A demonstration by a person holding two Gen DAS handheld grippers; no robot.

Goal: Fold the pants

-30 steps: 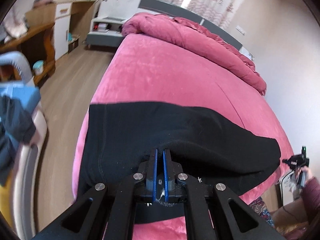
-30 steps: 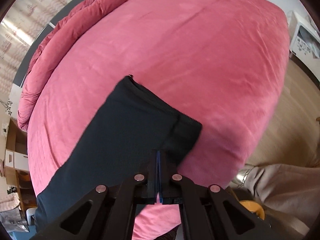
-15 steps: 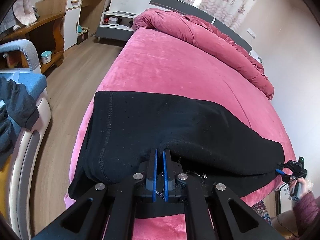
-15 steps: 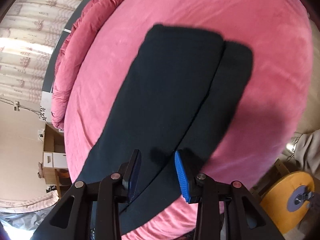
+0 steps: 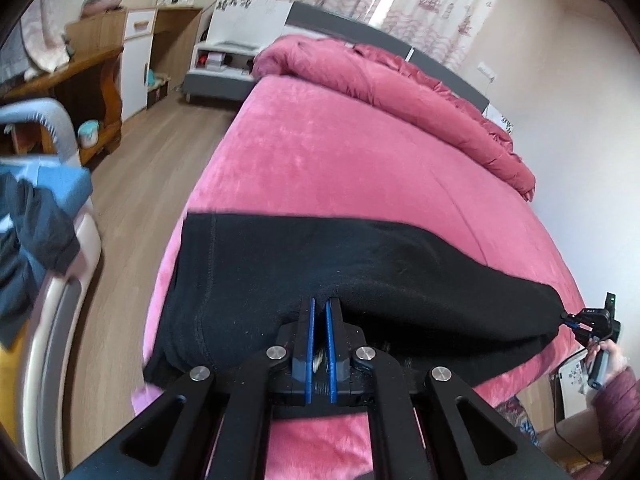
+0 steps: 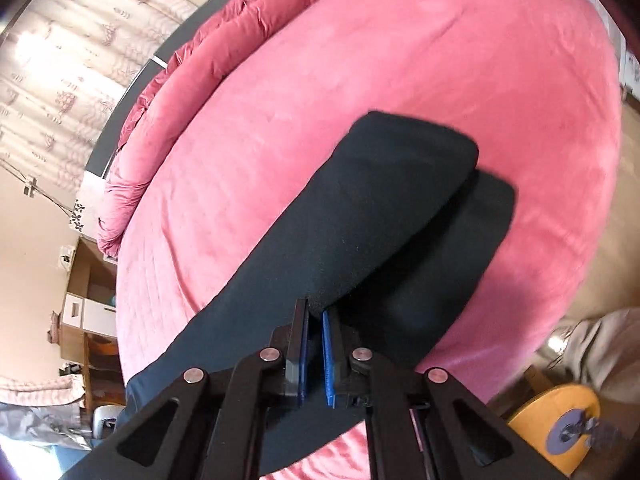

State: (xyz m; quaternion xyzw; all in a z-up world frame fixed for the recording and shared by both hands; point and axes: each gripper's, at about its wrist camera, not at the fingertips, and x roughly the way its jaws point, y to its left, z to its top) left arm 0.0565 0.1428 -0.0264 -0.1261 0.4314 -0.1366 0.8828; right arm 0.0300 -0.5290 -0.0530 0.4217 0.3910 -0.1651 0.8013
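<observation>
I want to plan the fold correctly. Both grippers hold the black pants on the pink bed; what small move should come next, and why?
Probably lift both grippers together and carry the near edge toward the far edge. The left gripper and right gripper each pinch the black pants, which lie long across the pink bed, legs stacked.

Your black pants lie stretched across the near end of the pink bed, waistband toward 9 o'clock in the left view, legs tapering toward 3 o'clock. In the right view, one leg is raised and overlaps the other, cuffs toward 1 o'clock.
</observation>
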